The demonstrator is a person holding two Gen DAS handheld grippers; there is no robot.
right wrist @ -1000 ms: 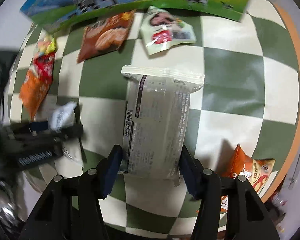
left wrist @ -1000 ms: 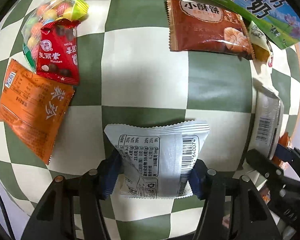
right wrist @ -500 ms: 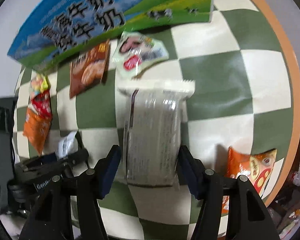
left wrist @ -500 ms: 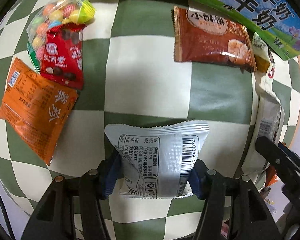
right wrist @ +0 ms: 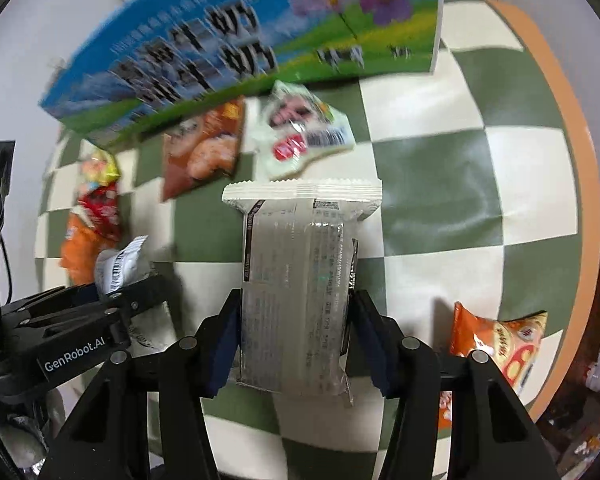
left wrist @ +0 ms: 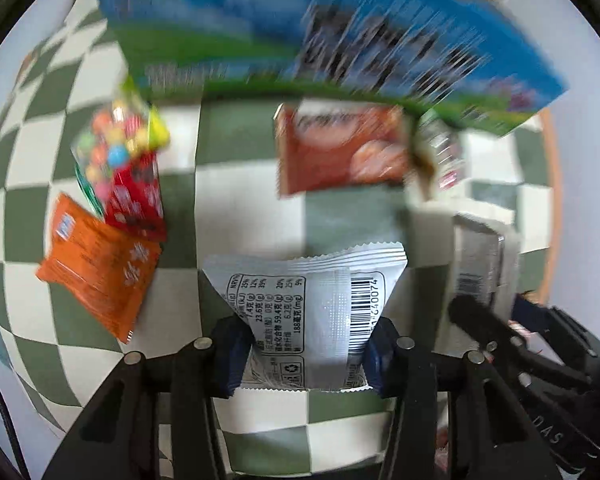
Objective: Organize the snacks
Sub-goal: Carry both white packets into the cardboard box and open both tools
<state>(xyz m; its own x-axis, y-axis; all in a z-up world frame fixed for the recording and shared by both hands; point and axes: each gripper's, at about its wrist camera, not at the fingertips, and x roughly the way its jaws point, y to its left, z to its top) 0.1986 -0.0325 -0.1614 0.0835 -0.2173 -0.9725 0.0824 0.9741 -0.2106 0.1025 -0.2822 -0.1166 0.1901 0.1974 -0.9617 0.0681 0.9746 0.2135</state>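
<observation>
My left gripper (left wrist: 303,354) is shut on a small silver packet (left wrist: 304,300) with a barcode, held clear above the green and white checked cloth (left wrist: 252,200). My right gripper (right wrist: 298,344) holds a long pale packet (right wrist: 300,260) by its lower half. Its jaws are closing and the pads press on both sides of the packet, which hangs above the cloth. In the right wrist view the left gripper (right wrist: 120,286) and its silver packet (right wrist: 118,266) show at the left. The left wrist view is blurred.
A big blue and green milk box (right wrist: 240,48) stands along the back. Below it lie a brown biscuit packet (left wrist: 340,148), a white-green packet (right wrist: 300,132), a candy bag (left wrist: 116,148), a red packet (left wrist: 136,200) and an orange packet (left wrist: 96,264). Another orange packet (right wrist: 500,344) lies by the table's orange rim (right wrist: 580,200).
Both grippers have risen with their packets, so the cloth and the other snacks look smaller and the milk box fills more of the view. The left jaws have squeezed closer on the silver packet.
</observation>
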